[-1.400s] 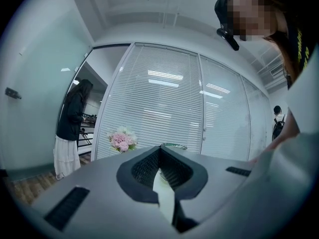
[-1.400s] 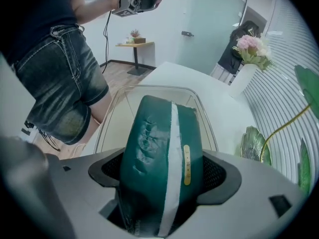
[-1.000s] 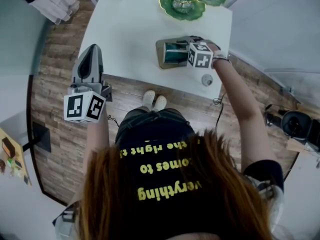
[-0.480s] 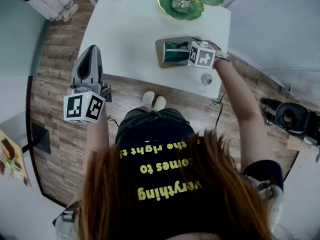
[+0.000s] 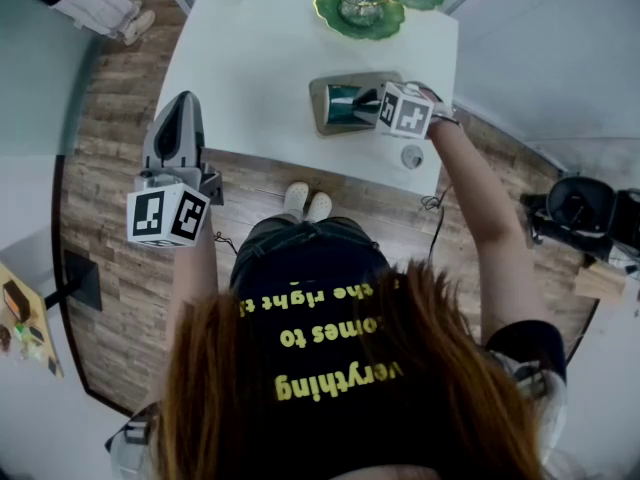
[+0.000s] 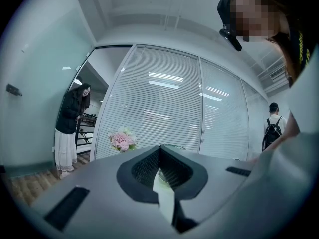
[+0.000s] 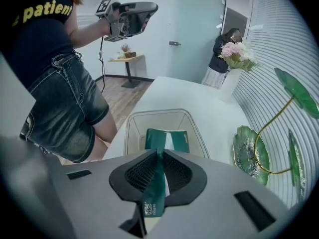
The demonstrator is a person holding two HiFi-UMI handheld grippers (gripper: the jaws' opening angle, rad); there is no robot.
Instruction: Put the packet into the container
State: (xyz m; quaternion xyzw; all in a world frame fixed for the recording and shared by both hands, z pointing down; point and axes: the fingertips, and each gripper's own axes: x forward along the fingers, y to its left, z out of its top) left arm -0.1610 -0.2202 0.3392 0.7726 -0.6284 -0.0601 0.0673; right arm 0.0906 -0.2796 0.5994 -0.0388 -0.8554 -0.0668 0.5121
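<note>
A clear plastic container [image 5: 320,108] stands on the white table [image 5: 260,58] near its front edge. A dark green packet [image 7: 167,139] lies in it and reaches up over the near rim [image 7: 130,128]. My right gripper [image 7: 158,154] is at the container's right side [image 5: 372,101]. Its jaws are closing, and the pads pinch the packet's near edge between them. My left gripper [image 5: 182,103] is held up off the table at the left, over the wooden floor. Its jaws [image 6: 160,151] meet at the tips with nothing between them.
Two green leaf-shaped dishes [image 5: 362,8] sit at the table's far edge, right of the container [image 7: 247,154]. A small round object [image 5: 411,156] lies at the table's front right corner. A vase of pink flowers [image 7: 234,59] stands at the far end. A person [image 7: 224,44] stands beyond.
My right gripper has shifted slightly to the right at the container. The left gripper has stayed where it was.
</note>
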